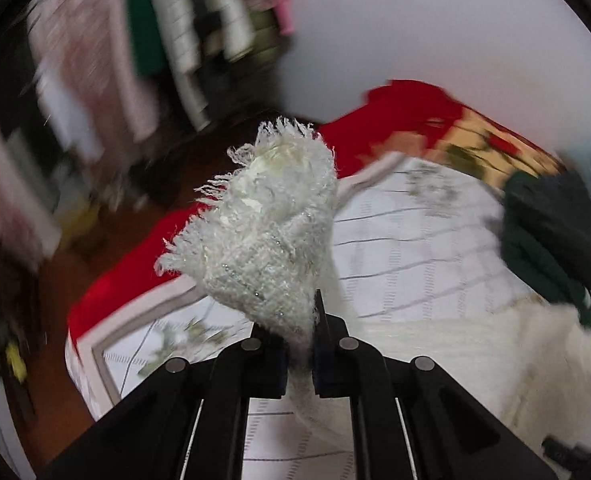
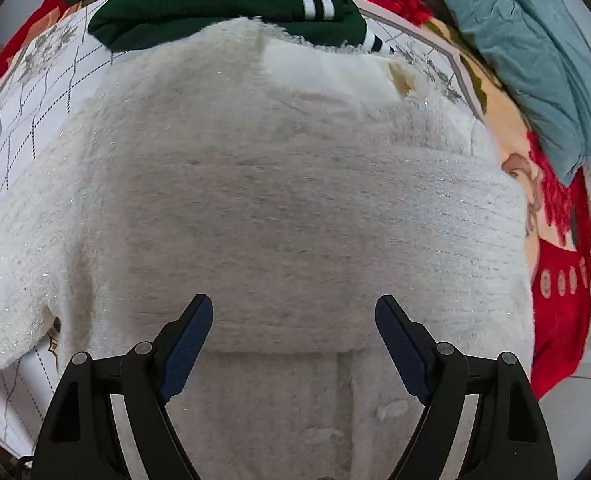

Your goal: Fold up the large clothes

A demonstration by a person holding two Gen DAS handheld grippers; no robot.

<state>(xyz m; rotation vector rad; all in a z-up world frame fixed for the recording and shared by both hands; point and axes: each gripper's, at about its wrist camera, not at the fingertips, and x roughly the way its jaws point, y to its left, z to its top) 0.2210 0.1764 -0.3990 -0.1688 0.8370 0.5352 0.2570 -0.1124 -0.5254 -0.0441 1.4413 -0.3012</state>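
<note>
The left gripper is pinching a fringed edge of the white fuzzy garment, its jaws pressed together on the fabric, which is rising from them toward the frame's centre, probably to carry it over for a fold. The right gripper is hovering with jaws spread, nothing between them, the garment lying flat on the bed beneath.
</note>
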